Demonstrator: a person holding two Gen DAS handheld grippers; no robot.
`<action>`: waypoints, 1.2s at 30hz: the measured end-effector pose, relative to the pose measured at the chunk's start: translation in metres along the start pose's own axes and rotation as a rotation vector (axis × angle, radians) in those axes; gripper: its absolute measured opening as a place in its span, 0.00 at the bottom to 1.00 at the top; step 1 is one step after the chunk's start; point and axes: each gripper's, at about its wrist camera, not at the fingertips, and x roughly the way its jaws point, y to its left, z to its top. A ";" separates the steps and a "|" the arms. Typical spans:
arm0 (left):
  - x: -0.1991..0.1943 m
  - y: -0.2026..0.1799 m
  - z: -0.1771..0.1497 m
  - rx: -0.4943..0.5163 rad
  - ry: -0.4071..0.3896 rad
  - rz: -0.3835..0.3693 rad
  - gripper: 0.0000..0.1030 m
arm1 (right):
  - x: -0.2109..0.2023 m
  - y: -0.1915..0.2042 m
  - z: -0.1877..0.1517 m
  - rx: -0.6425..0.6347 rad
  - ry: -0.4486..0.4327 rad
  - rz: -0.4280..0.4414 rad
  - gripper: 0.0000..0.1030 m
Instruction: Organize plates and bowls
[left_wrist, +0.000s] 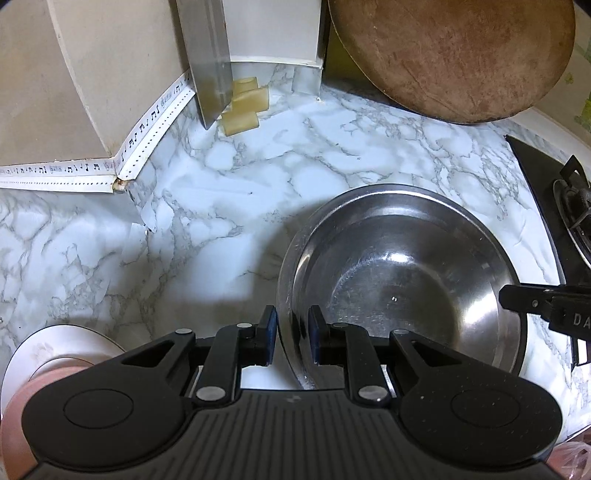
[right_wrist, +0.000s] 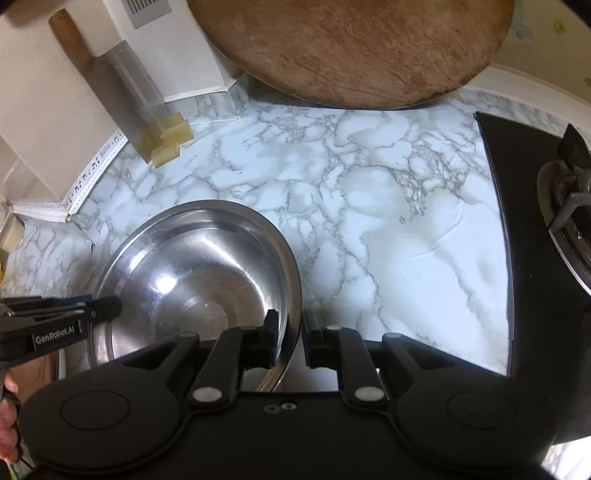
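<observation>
Both tongs (left_wrist: 291, 334) (right_wrist: 290, 338) pinch the round, shiny steel bowl's (left_wrist: 406, 266) rim.

Silver bowl (left_wrist: 406, 273), grey-veined white marble counter (left_wrist: 221, 177), seemingly brown board (left_wrist: 461, 55).

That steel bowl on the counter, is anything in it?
Empty: the steel bowl shows only bare, shiny metal down to its bottom in both views, with reflections and no food or water visible.

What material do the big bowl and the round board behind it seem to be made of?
Bowl: probably stainless steel, polished; it mirrors light and shows fine scratches.
Board: looks like wood, unvarnished and worn; brown grain lines and dull stains show.
</observation>
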 end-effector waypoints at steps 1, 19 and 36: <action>0.000 0.000 0.000 0.004 -0.002 0.002 0.17 | 0.000 0.000 0.000 -0.001 -0.002 -0.001 0.14; -0.030 0.018 -0.005 -0.026 -0.060 -0.031 0.18 | -0.035 0.015 -0.006 -0.069 -0.092 -0.027 0.15; -0.115 0.069 -0.039 -0.060 -0.229 -0.039 0.56 | -0.076 0.080 -0.018 -0.227 -0.205 0.039 0.16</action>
